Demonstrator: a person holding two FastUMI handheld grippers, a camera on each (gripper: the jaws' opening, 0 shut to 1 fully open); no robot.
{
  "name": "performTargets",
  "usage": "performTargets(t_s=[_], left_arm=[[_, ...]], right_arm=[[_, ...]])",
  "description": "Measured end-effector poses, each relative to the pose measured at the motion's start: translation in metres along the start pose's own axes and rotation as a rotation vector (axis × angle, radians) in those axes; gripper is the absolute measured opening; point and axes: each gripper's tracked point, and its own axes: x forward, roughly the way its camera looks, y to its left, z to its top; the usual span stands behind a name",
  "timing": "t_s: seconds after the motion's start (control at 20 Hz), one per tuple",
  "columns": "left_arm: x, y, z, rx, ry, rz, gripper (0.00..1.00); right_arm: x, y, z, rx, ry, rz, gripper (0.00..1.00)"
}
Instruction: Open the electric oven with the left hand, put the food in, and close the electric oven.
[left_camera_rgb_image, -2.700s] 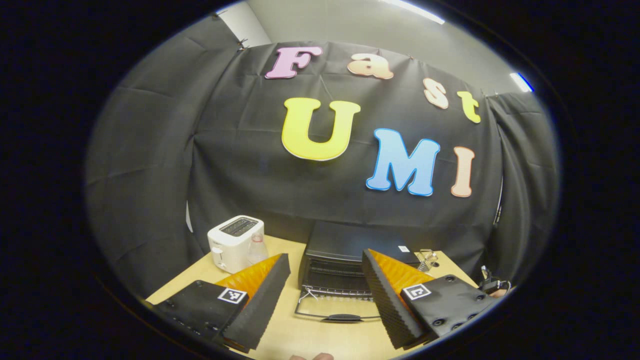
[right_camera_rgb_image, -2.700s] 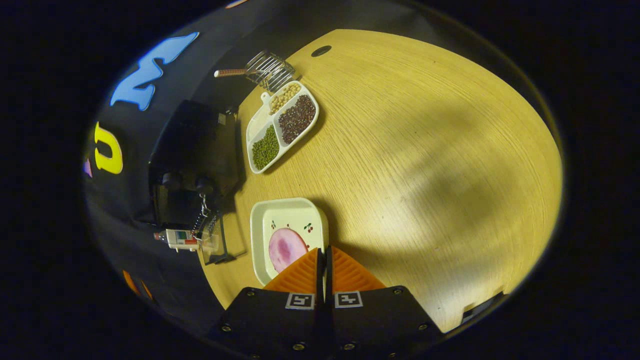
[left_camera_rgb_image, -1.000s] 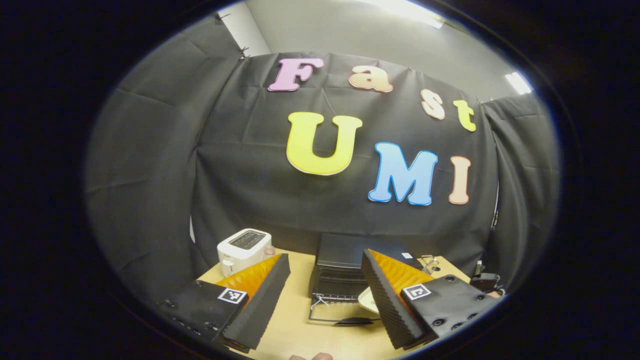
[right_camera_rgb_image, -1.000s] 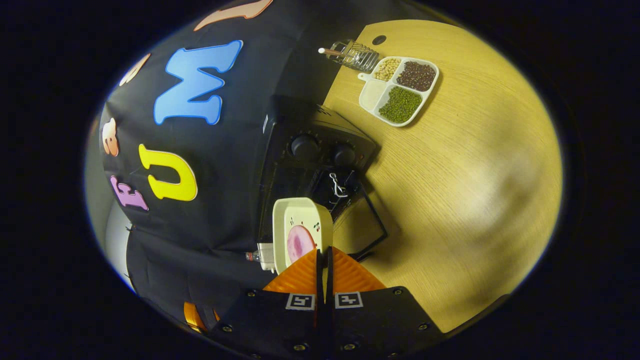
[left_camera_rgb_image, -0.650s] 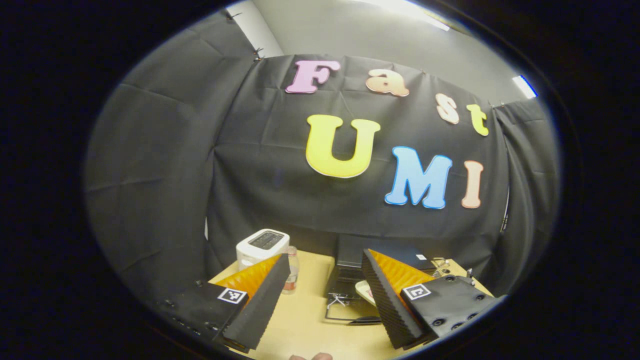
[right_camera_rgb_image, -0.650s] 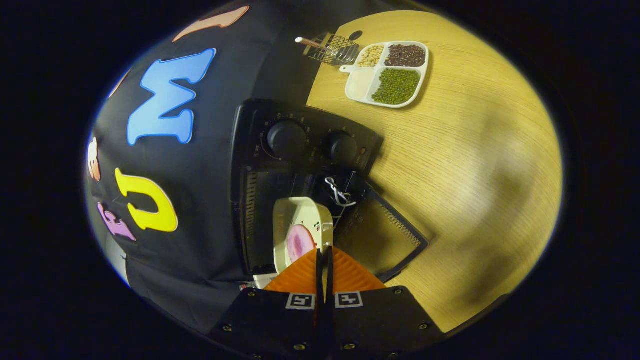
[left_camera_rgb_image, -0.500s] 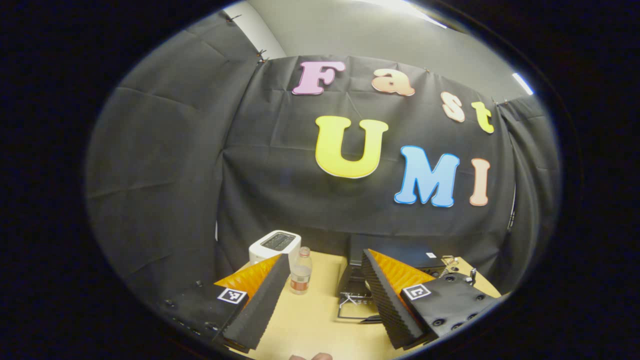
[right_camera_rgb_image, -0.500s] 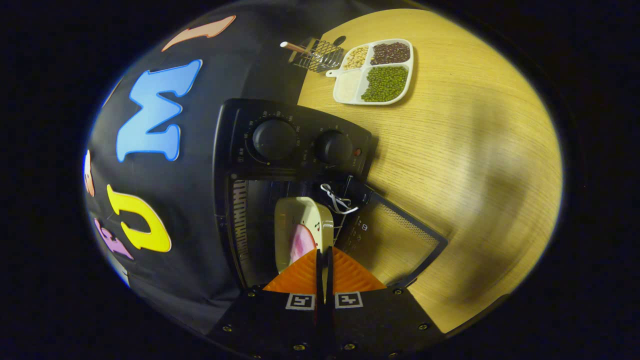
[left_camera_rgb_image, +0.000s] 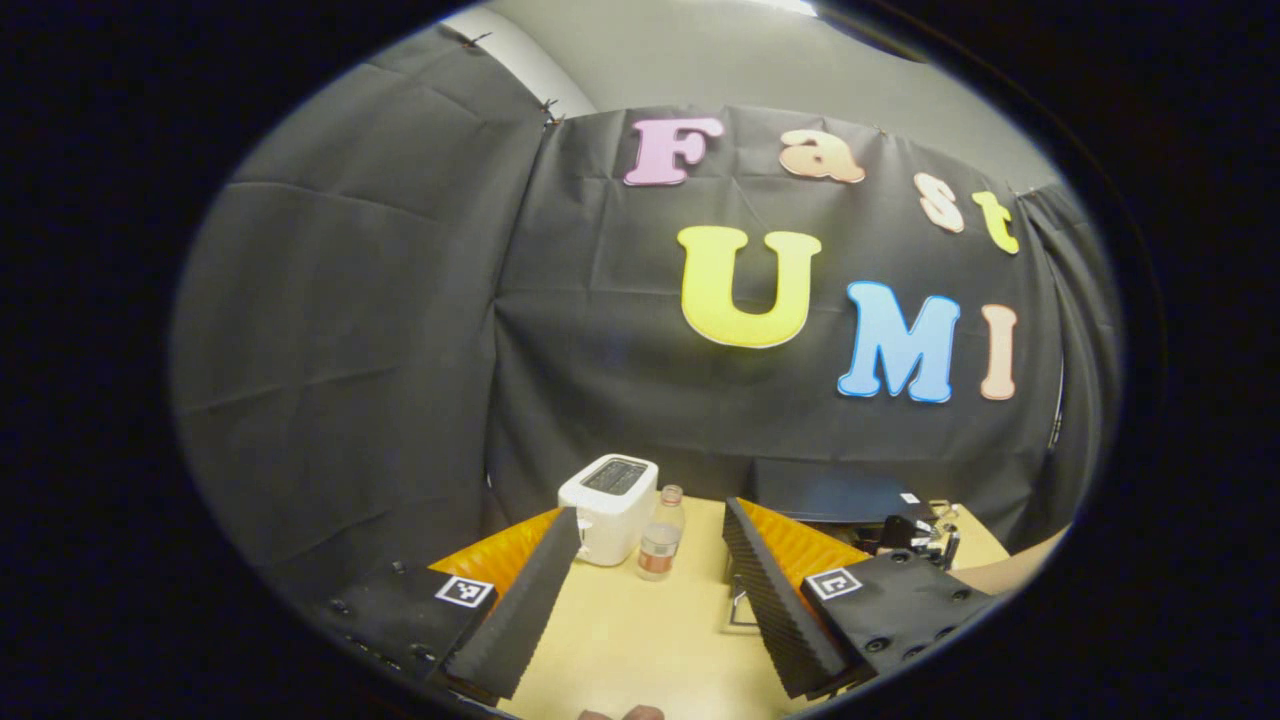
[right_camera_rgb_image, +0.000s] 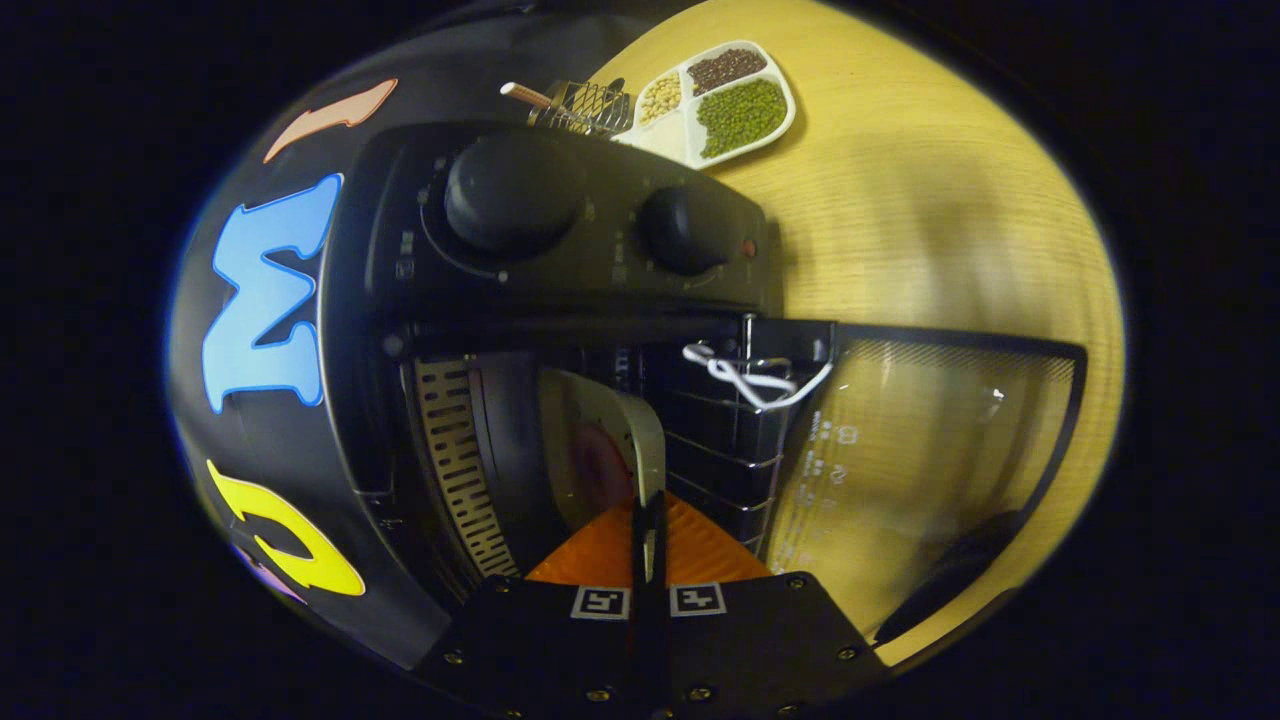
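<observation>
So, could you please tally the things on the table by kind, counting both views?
Appliances: 2, oven and toaster.
Dishes: 2, plate held in the oven and divided tray.
Bottles: 1, bottle.
Wire racks: 1, rack.
Total: 6.

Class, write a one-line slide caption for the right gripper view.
Right gripper carries plate of food into the open electric oven.
</observation>
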Motion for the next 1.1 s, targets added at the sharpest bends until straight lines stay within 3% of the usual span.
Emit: performTargets(t_s=[0.35,0.45,0.5,0.55,0.7,0.75,0.95,1.0,1.1], left_arm=[[-0.002,-0.003,-0.004,-0.004,0.005,0.027,0.98],[-0.001,-0.015,-0.001,-0.003,0.001,0.007,0.98],[0.000,-0.022,-0.001,-0.002,-0.001,-0.006,0.92],[0.001,-0.031,-0.001,-0.001,-0.001,-0.023,0.92],[0.004,-0.061,0.002,0.010,-0.010,-0.080,1.00],[0.005,-0.072,0.003,0.013,-0.015,-0.101,1.00],[0.007,-0.115,-0.001,0.016,-0.030,-0.192,0.97],[0.008,-0.128,-0.002,0.017,-0.031,-0.215,1.00],[0.010,-0.149,-0.005,0.018,-0.029,-0.257,0.94]], right_arm=[[0.005,0.004,-0.010,-0.059,0.029,0.005,0.01],[-0.004,0.003,-0.013,-0.059,0.060,0.002,0.05],[-0.010,0.004,-0.014,-0.080,0.078,0.014,0.14],[-0.019,0.008,-0.014,-0.121,0.084,0.040,0.18],[-0.046,0.004,-0.011,-0.284,0.127,0.066,0.29],[-0.055,0.000,-0.010,-0.347,0.147,0.061,0.42],[-0.103,0.004,0.026,-0.667,0.120,0.087,0.42],[-0.116,0.009,0.037,-0.761,0.103,0.107,0.42],[-0.145,0.029,0.058,-0.924,0.051,0.163,0.42]])
